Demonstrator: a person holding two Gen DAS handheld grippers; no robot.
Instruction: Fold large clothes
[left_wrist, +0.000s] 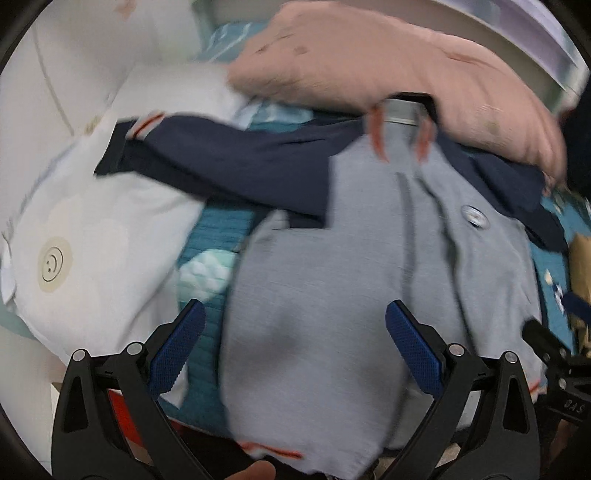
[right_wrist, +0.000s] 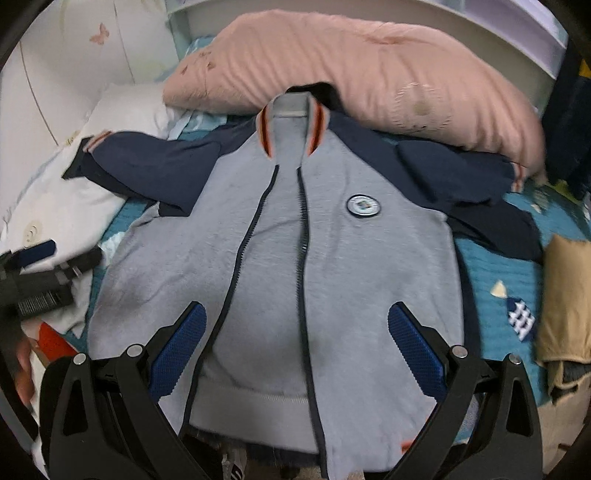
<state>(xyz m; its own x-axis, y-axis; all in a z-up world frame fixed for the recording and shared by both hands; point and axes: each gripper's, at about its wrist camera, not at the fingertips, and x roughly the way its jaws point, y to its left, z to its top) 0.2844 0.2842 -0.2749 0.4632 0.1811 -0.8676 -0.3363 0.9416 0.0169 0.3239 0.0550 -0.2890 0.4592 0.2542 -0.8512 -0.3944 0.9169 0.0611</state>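
Grey jacket (right_wrist: 280, 258) with navy sleeves (right_wrist: 155, 162), spread front-up on teal bedspread (right_wrist: 487, 266), zip open down the middle, round badge (right_wrist: 364, 205) on the chest, orange-striped collar (right_wrist: 291, 122) at the far end touching pink pillow (right_wrist: 351, 66). White pillow (left_wrist: 92, 236) (smiley print) at far left, one sleeve cuff lying over it. Tan cloth (right_wrist: 565, 295) at right edge of the bed. No containers visible. Right gripper (right_wrist: 295, 347) spread wide above the jacket's near hem, nothing between its blue pads. Left gripper (left_wrist: 295, 347) likewise wide, over the jacket's left side, holding nothing; seen again at left in the right view, beside the white pillow. Left view blurred.
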